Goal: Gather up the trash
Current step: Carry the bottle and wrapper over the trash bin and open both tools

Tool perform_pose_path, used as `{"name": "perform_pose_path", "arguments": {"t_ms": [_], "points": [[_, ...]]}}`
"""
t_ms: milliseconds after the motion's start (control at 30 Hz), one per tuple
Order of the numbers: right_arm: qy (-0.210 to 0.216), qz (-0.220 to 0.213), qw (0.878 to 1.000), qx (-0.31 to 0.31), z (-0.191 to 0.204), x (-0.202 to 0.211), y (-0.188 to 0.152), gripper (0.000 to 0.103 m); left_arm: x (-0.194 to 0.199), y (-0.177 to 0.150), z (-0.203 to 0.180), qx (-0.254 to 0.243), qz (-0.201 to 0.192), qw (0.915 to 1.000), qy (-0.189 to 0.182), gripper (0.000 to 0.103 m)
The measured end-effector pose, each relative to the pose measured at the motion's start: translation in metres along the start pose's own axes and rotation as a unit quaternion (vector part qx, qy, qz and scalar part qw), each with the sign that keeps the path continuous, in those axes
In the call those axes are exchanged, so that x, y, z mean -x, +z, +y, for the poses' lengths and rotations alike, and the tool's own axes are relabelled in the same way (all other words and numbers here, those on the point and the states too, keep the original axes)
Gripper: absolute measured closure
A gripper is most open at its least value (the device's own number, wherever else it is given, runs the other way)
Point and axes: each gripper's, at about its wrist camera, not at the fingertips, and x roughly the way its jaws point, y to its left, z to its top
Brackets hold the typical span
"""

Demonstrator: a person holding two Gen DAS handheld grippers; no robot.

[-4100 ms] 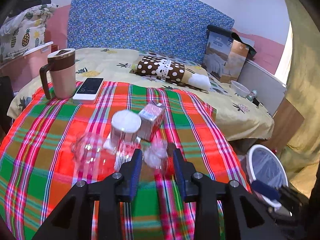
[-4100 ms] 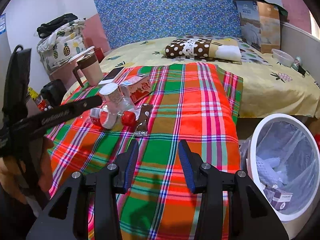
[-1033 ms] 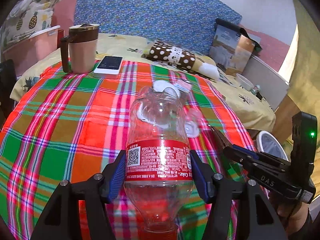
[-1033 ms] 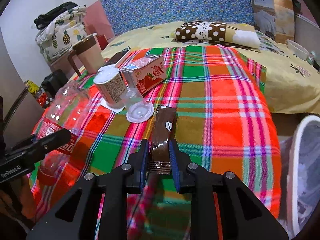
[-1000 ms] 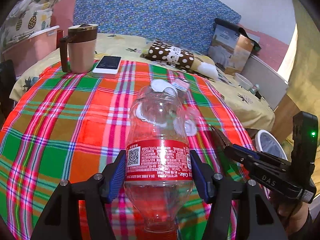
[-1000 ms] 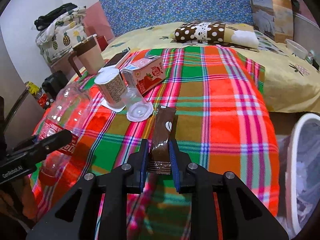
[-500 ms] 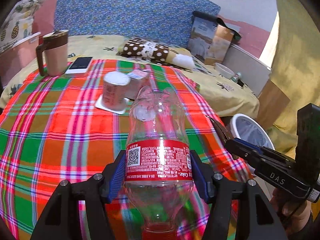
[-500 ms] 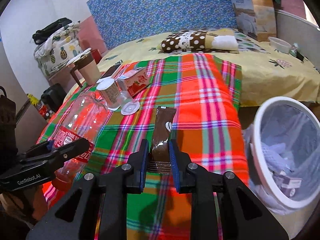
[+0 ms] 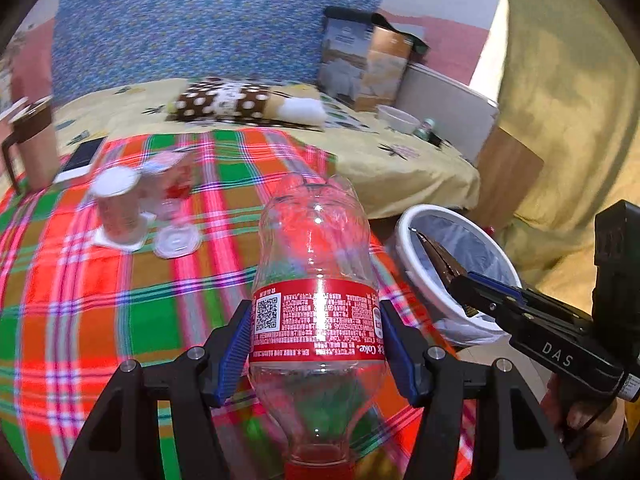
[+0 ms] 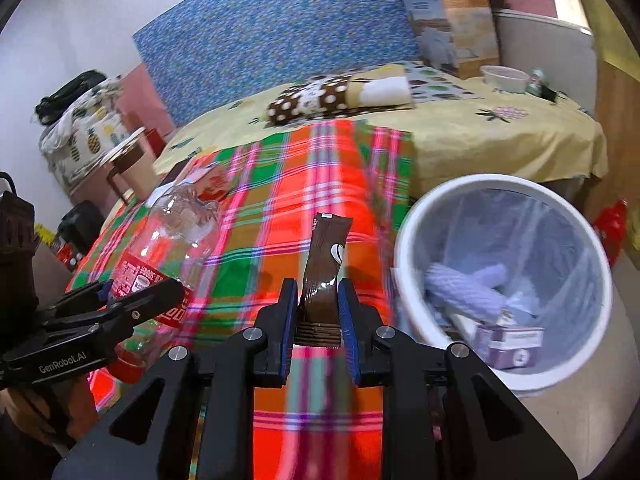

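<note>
Left tool (image 9: pixel 316 344) clamps the empty bottle (image 9: pixel 316 280) at frame centre, right tool (image 10: pixel 319 312) pinches the brown wrapper (image 10: pixel 326 256) beside the bin (image 10: pixel 416 216) at right; I'd centre each over the rim before letting go.

Plaid cloth (image 9: pixel 100 300) on the near surface: red, green, orange, pink and white stripes. Clear bottle (image 9: pixel 316 264) with red label and white print, red cap. Dark brown wrapper (image 10: pixel 326 256) with a small white mark. White bin (image 10: pixel 416 216) on the right, lined in pale blue-grey. Blue pads on black fingers (image 9: pixel 236 344). Far off: yellow bedsheet (image 9: pixel 392 160) with pineapple print, blue floral headboard (image 9: pixel 200 36), brown pillow (image 9: pixel 224 100) with white dots.
</note>
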Motion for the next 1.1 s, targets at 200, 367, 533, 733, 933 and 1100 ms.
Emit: {"name": "perform_pose_path", "arguments": {"t_ms": [200,367,533,733,933,1100], "points": [[-0.03,-0.005,0.999,-0.031,-0.038,0.01,-0.003,0.08,-0.026,0.009,-0.038,-0.032,0.016,0.9989,-0.031,0.042],[-0.053,-0.006,0.997,-0.057,-0.063,0.014,-0.006,0.08,-0.047,0.015,-0.066,-0.058,0.028,0.9967,-0.05,0.042],[-0.071,-0.002,0.995,-0.076,-0.082,0.016,-0.01,0.08,-0.065,0.02,-0.092,-0.081,0.038,0.9936,-0.068,0.042],[-0.086,0.003,0.993,-0.085,-0.095,0.019,-0.014,0.08,-0.093,0.027,-0.115,-0.096,0.054,0.9899,-0.088,0.042],[-0.092,0.012,0.991,-0.098,-0.109,0.018,-0.017,0.08,-0.115,0.028,-0.132,-0.108,0.073,0.9863,-0.101,0.042],[-0.1,0.023,0.989,-0.105,-0.116,0.015,-0.019,0.079,-0.128,0.029,-0.14,-0.118,0.086,0.9828,-0.112,0.041]]}}
